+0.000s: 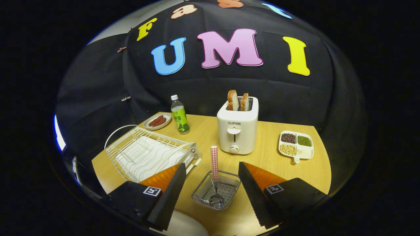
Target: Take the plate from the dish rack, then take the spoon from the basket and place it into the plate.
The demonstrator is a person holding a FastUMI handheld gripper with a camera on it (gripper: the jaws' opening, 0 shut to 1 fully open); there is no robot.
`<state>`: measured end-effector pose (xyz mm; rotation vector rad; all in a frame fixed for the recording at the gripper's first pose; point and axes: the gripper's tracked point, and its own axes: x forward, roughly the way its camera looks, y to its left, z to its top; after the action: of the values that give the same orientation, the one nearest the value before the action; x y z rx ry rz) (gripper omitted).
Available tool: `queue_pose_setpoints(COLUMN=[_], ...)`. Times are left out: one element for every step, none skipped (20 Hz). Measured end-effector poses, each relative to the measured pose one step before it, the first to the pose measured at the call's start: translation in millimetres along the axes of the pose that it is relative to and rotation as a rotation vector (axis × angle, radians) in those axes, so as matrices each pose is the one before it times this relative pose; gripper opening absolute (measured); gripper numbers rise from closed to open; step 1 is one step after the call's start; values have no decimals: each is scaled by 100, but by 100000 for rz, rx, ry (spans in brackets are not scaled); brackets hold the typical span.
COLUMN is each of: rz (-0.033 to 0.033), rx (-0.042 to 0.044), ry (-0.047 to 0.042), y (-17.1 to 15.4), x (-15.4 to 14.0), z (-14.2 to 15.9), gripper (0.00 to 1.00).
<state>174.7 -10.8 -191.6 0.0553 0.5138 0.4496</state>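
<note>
Wooden tabletop (269,157) carries all items I can see from the tool (211,183) camera. I read the tool as spread wide, its two fingers (170,193) apart and gripping nothing. Between the fingers and just ahead of them sits the wire basket (215,190); the spoon (214,170) stands in it, bowl down, checked handle pointing up. The white dish rack (147,152) lies beside the basket, partly behind one finger. A white curved surface (183,226) shows below the fingers, near the basket; I take it for the plate but cannot confirm. Beyond the basket stands a toaster (237,129) with two bread slices (238,101). A bottle (179,115), a sausage dish (157,121) and a divided bean tray (296,146) stand further off
</note>
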Motion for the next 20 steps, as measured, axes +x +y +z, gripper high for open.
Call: queue_pose_setpoints(rz=[-42,-464,-971,-2148,-1118,-897,-615,-407,-37,-121,-36,-327,89,-95,-296,-436,-627,-539,-72,-295], rx=[-66,-841,-1891,-2092,-1091,-211,211,577,993,868,567,2,-333,-557,-448,-78,269,798,828,-95], ry=[-276,-140,-115,205,952,1385,1713,1098,959,1061,803,1041,951,543,411,-149,269,655,155,36], y=[257,95,-113,-319,-20,28,33,-22,84,55,16,-54,65,124,-20,20,-71,-19,79,-145], x=[760,841,869,936,952,882,808,757,635,565,440,531,347,311,97,32,61,-46,-82,16], z=[252,244,69,48,-247,-243,-273,-194,-192,-181,-182,-213,-219,-62,-22,54,-45,-126,-8,31], gripper=[99,99,99,99,99,99,99,99,97,87,83,76,74,69,64,53,46,33,27,19])
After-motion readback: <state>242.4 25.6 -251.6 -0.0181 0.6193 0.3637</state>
